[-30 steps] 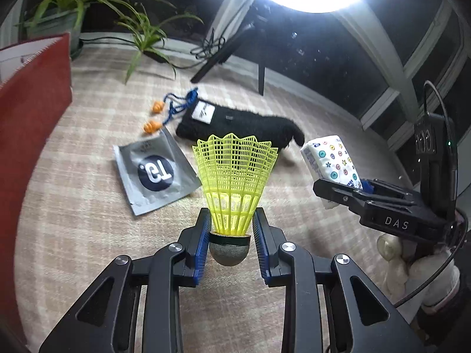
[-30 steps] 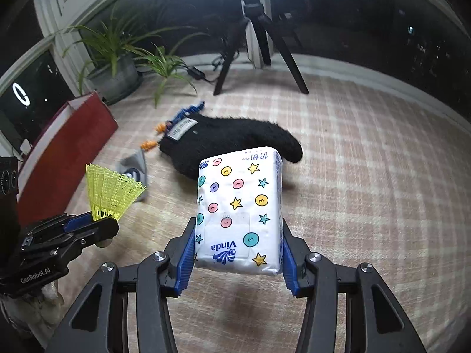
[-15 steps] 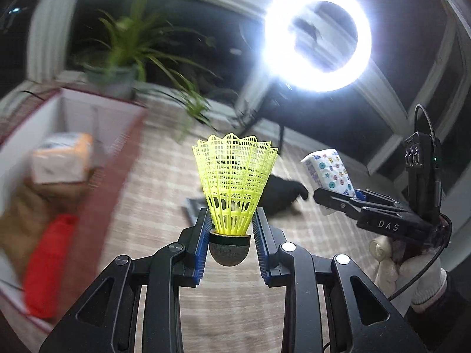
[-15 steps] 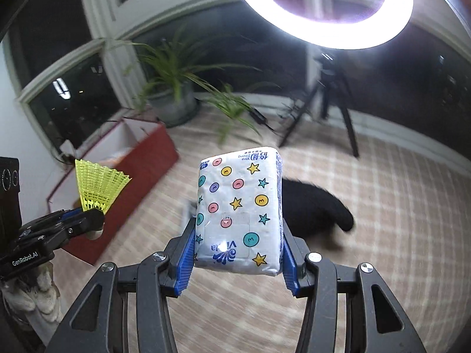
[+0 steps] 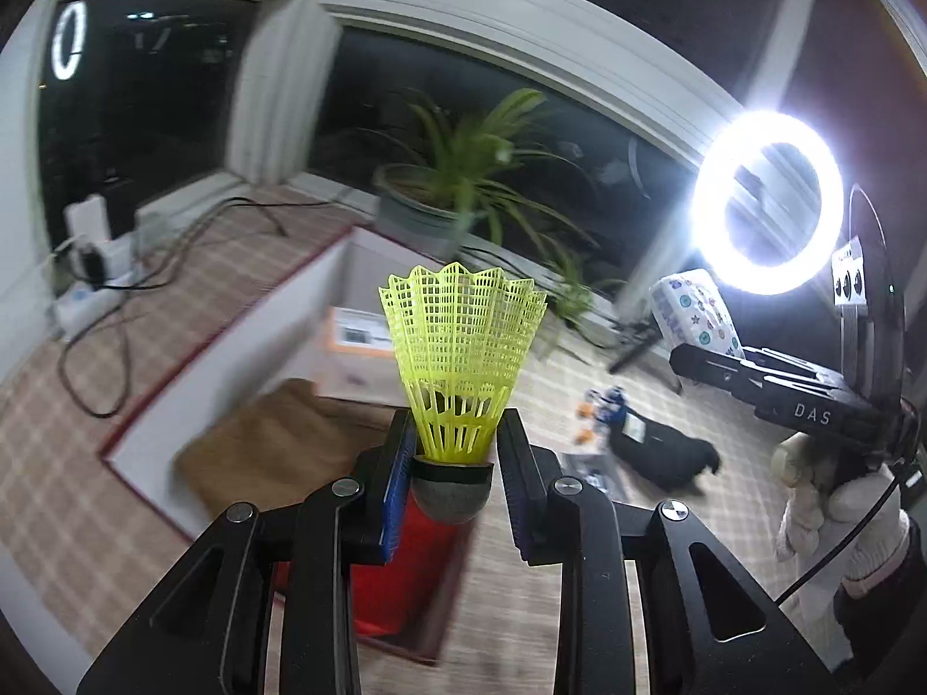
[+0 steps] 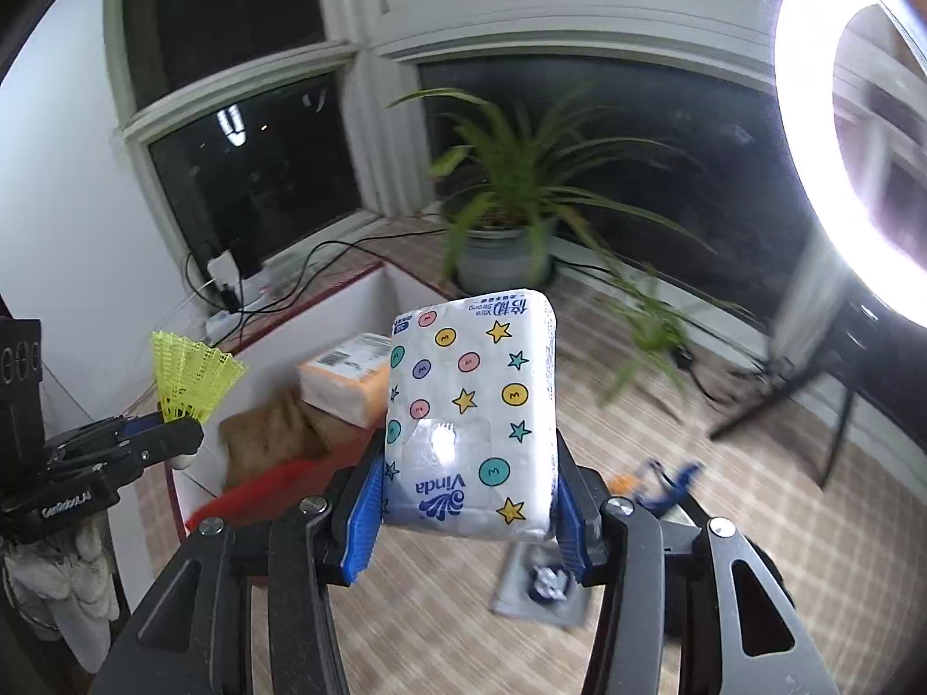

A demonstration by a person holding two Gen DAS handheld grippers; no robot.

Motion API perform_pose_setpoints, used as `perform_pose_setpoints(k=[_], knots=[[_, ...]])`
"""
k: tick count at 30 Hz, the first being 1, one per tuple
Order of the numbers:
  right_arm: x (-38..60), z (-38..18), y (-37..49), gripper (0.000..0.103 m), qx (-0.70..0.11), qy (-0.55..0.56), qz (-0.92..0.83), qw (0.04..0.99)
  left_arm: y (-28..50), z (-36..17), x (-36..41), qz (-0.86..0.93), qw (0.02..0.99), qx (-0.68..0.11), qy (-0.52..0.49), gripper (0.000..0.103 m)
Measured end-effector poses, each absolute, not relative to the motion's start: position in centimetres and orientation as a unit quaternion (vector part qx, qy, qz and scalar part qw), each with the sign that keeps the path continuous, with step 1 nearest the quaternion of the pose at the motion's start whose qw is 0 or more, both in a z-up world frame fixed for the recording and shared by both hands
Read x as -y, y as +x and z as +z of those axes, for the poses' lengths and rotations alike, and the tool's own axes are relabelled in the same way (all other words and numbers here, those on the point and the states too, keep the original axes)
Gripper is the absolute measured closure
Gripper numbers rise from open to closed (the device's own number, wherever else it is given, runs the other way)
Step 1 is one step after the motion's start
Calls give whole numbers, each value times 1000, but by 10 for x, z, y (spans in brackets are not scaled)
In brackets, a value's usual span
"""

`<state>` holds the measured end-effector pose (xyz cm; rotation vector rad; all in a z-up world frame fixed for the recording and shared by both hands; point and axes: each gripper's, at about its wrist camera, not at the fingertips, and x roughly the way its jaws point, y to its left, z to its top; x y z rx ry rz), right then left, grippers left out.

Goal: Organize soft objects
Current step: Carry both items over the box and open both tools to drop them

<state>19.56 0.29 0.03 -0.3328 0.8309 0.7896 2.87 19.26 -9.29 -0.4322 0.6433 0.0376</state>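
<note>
My left gripper is shut on a yellow shuttlecock, held upright in the air over the near end of a red-rimmed white box. My right gripper is shut on a white tissue pack printed with stars and dots, held above the mat right of the box. The box holds an orange tissue pack, a brown cloth and a red item. A black fuzzy pouch, orange earplugs on a blue cord and a grey sachet lie on the mat.
A potted plant stands behind the box. A ring light on a tripod stands at the right. Cables and a power strip lie at the far left by the window. The checked mat covers the floor.
Both grippers have lifted and swung left from the mat toward the box, still holding the shuttlecock and tissue pack. The box interior has come into both views.
</note>
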Motion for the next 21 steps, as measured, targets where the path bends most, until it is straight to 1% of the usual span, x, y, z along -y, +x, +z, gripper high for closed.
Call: perform_pose_setpoints(k=[7,16,20,21], knots=[[-58,-19,207,57,-403,-179,394,807,25,-102,-223,63,921,-314,-222,76],[-104,-47,220,56,-415,-203,393,795,20,-106,-238,90,916,-319,-226,76],[-112,-52,221,52,-419,-204,395,792,19,-108,-243,101,915,-320,-225,75],[-113,-52,222,48,-418,-205,395,792,19,-108,-244,103,914,-320,-226,73]])
